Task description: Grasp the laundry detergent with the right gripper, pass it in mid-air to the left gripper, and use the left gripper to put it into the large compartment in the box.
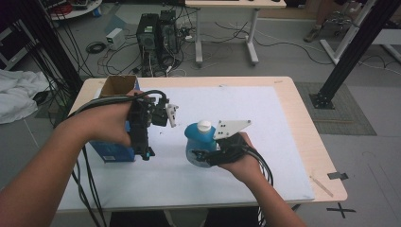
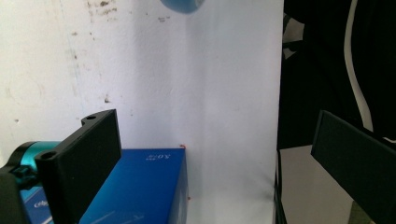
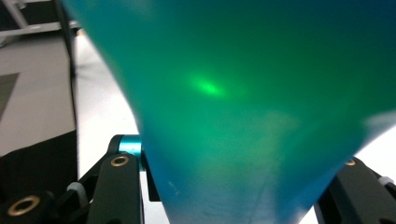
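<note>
A blue bottle with a white cap is held above the white mat, my right gripper shut on its body. In the right gripper view the blue-green bottle sits between the two black jaws of the right gripper. My left gripper points down over the near end of a blue box. In the left gripper view the left gripper stands open with nothing between its jaws, the blue box lies under the left jaw, and the bottle's base shows at the top edge.
The blue box's far end is open and brown inside, near the table's back left corner. The wooden table has bare edges right of the mat. Behind it on the floor stand computer towers, cables and a second desk.
</note>
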A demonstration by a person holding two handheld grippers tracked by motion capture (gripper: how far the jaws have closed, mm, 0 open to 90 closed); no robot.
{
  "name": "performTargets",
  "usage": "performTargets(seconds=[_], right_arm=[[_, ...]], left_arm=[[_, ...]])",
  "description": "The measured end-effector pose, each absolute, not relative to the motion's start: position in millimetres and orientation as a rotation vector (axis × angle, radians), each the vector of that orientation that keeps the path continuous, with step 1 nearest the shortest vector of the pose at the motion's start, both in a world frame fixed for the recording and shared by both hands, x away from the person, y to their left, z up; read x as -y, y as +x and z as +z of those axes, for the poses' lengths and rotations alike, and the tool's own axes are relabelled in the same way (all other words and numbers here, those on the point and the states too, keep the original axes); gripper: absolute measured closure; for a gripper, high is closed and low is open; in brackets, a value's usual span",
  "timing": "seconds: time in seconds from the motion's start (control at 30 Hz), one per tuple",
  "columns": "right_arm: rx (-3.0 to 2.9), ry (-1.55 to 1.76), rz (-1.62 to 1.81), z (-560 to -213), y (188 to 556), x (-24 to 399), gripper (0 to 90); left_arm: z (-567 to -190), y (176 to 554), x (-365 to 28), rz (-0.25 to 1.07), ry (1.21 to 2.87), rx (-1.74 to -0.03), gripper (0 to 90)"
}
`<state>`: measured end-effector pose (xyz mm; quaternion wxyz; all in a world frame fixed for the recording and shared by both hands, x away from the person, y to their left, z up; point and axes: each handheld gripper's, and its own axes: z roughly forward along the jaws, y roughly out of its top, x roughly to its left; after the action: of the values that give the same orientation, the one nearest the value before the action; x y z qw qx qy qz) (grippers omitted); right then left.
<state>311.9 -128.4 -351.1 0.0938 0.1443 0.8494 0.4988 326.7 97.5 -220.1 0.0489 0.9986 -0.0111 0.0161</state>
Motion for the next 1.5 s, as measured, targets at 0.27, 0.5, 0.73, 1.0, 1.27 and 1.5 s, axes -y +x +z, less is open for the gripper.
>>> performTargets(seconds=[0.27, 0.5, 0.73, 1.0, 1.27, 1.5], right_arm=[[-2.606, 0.283, 1.515, -354.1, 311.6, 117.8, 46.7], [-2.66, 0.195, 1.515, -356.9, 310.2, 104.7, 46.7], [-2.694, 0.163, 1.511, -356.9, 311.7, 94.0, 46.7], [-2.722, 0.122, 1.51, -358.6, 312.0, 83.8, 46.7], [-2.718, 0.101, 1.524, -357.3, 311.8, 76.3, 46.7], [-2.712, 0.086, 1.527, -354.5, 310.5, 70.6, 46.7]], left_arm=[[-221.7, 325.7, -83.9, 0.049, 3.035, 0.081, 1.7], [-222.7, 324.0, -71.8, 0.023, 3.02, 0.124, 1.7], [-225.7, 322.0, -61.5, 0.021, 3.022, 0.151, 1.7], [-229.4, 319.4, -50.9, 0.013, 3.013, 0.184, 1.7], [-232.5, 319.1, -45.8, 0.021, 3.028, 0.188, 1.7], [-239.2, 317.1, -44.1, 0.019, 3.037, 0.199, 1.7]])
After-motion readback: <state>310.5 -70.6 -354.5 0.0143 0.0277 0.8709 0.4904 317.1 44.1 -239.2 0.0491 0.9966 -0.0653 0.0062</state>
